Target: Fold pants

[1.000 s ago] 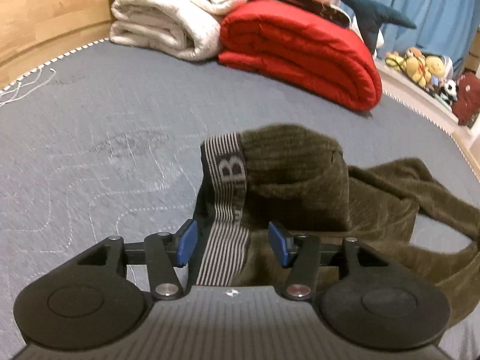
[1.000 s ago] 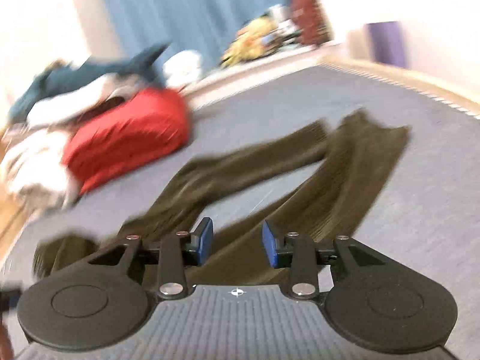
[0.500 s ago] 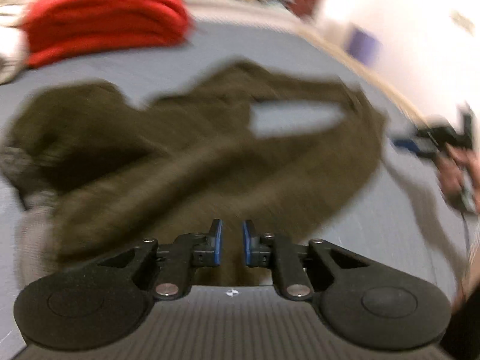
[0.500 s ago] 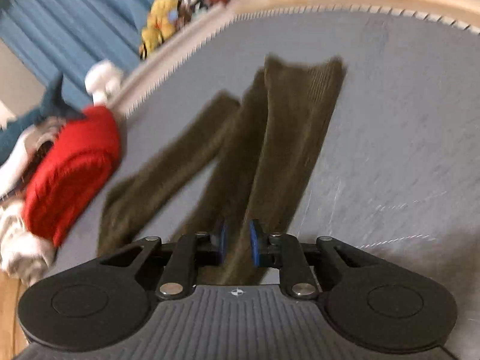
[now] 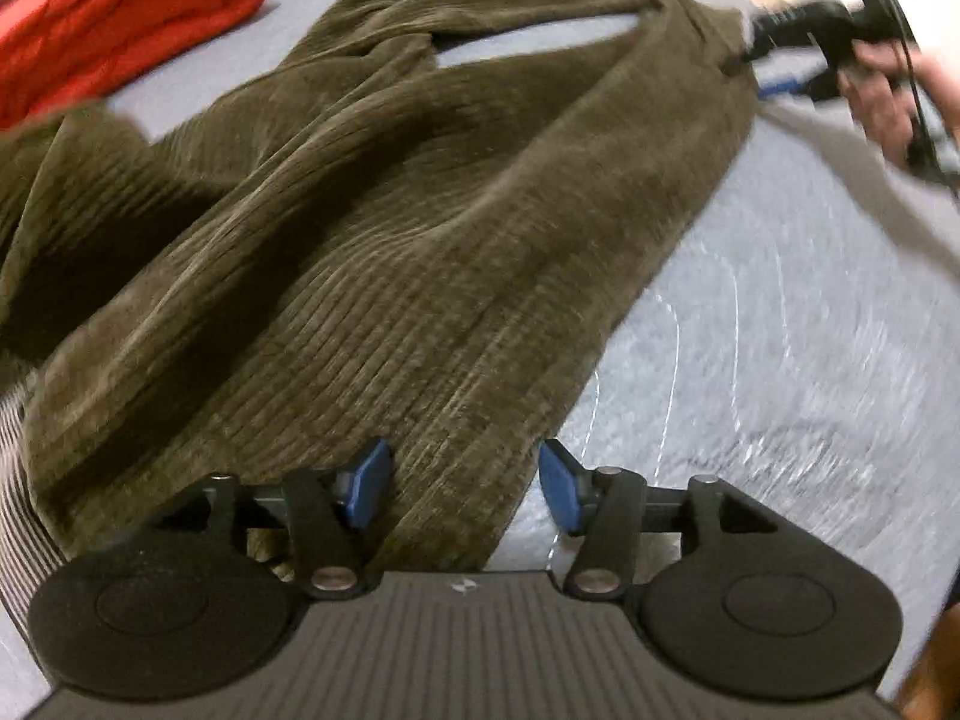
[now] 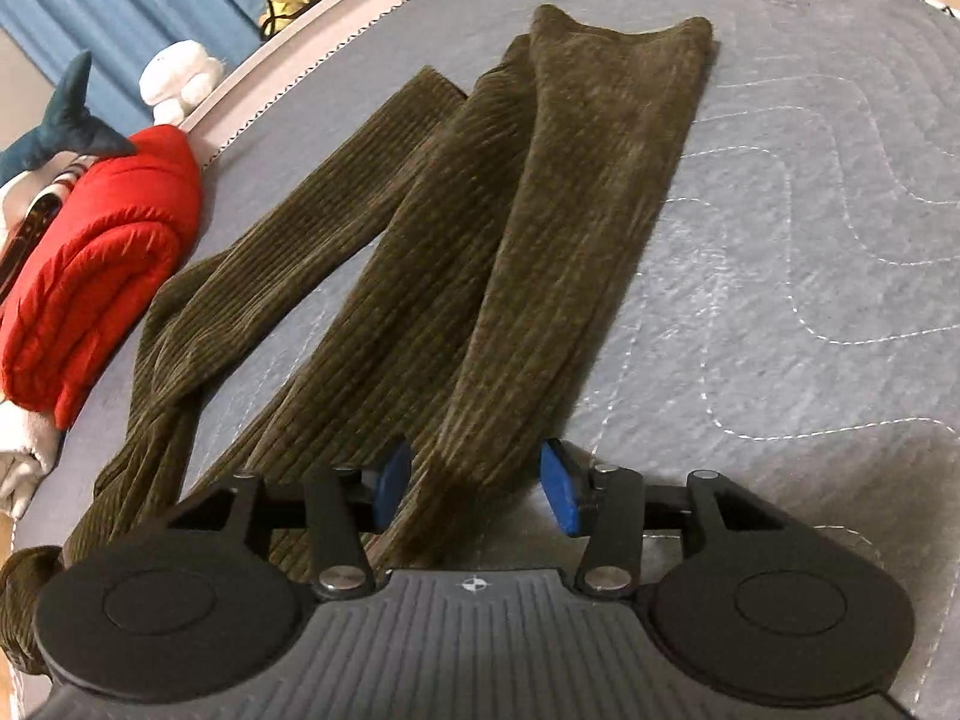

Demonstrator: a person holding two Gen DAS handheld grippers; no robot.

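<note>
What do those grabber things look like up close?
Both match. The left gripper and right gripper each have two black jointed fingers with silver rivets, tipped by blue pads. Behind sit two round black discs and a ribbed grey body bearing a small crosshair mark. A black cable hangs by the far one.

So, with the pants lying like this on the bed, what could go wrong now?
1. Both grippers are opening with cloth between the pads, so the left gripper or the right gripper may drag the pants.
2. The legs lie apart and twisted, so a fold now would likely be crooked.
3. The red blanket lies close; a leg could catch it.
</note>
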